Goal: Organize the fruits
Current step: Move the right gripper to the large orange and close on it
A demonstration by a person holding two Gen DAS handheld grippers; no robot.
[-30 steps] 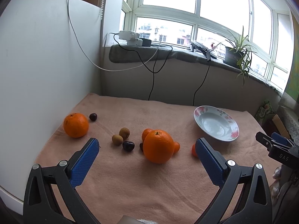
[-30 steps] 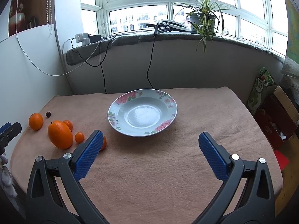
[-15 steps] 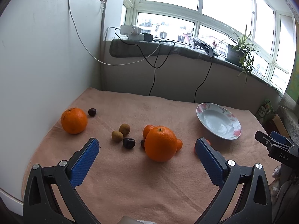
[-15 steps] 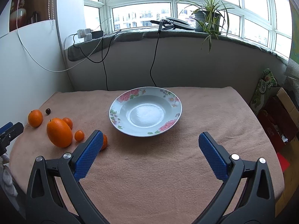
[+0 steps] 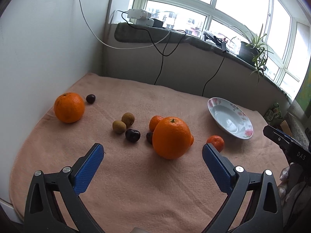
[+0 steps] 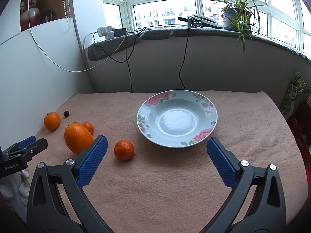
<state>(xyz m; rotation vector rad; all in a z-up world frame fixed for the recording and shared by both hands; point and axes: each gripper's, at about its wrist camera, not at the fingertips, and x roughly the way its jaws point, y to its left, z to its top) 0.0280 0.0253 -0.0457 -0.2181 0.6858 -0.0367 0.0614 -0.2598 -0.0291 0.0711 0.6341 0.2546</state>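
A large orange lies on the pink cloth just ahead of my open left gripper. Around it are small mandarins, two brown longans and dark cherries. A second orange and a cherry sit by the left wall. The empty floral plate stands to the right, straight ahead of my open right gripper. One mandarin lies just right of the right gripper's left finger.
A white wall panel bounds the left side, a grey wall with hanging black cables the back. A potted plant and chargers sit on the sill. Boxes stand past the table's right edge.
Both grippers have moved forward and a little lower, so the fruit and plate look closer. In the right wrist view the near mandarin has come out from behind the left finger. Jaws stay open.
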